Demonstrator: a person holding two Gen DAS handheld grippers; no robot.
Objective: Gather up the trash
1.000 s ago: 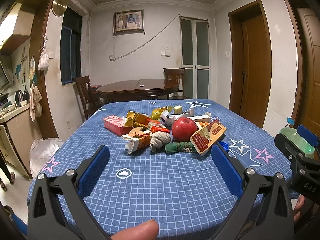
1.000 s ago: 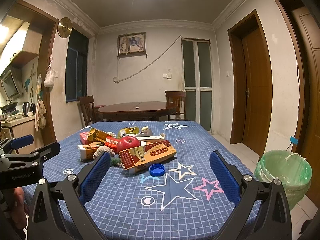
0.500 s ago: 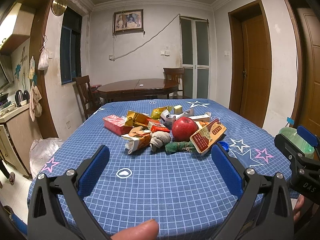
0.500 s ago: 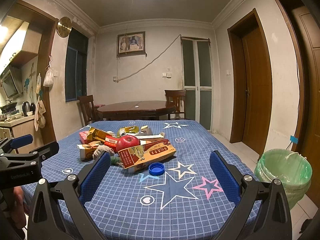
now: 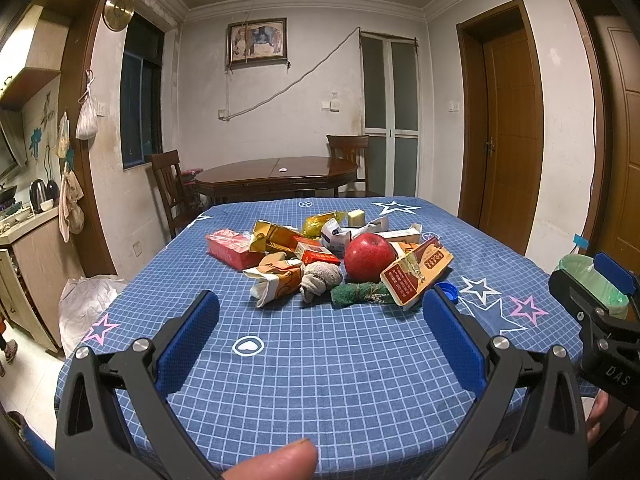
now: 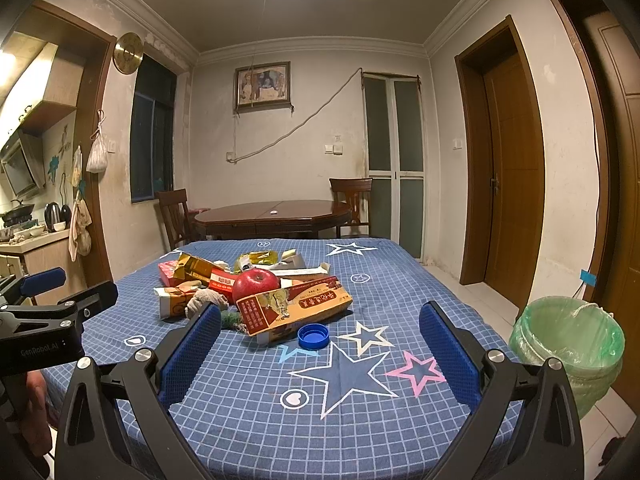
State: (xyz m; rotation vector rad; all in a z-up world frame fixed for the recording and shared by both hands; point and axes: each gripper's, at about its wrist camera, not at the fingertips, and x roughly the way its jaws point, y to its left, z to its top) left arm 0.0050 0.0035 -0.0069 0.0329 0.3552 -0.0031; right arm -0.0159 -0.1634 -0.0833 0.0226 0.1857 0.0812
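Grippers hover at the near edge of the desk [image 6: 360, 432], unmoved from a second ago: left gripper [image 5: 320, 320] and right gripper [image 6: 320, 328] both spread wide and empty. Nothing has shifted in the pile either, so collecting looks not yet begun. Nearest the right gripper lies a blue bottle cap [image 6: 313, 336], touching a long orange carton [image 6: 296, 308]. Behind it sits a red apple [image 5: 370, 257], with a green scrubber [image 5: 360, 293], a grey rag [image 5: 320, 280] and a crumpled wrapper [image 5: 276, 280] just beside. Farther back lie a red box [image 5: 230, 247] and a gold packet [image 5: 276, 236]. Off the desk's right side stands the green-lined bin [image 6: 568, 340], probably where everything goes.
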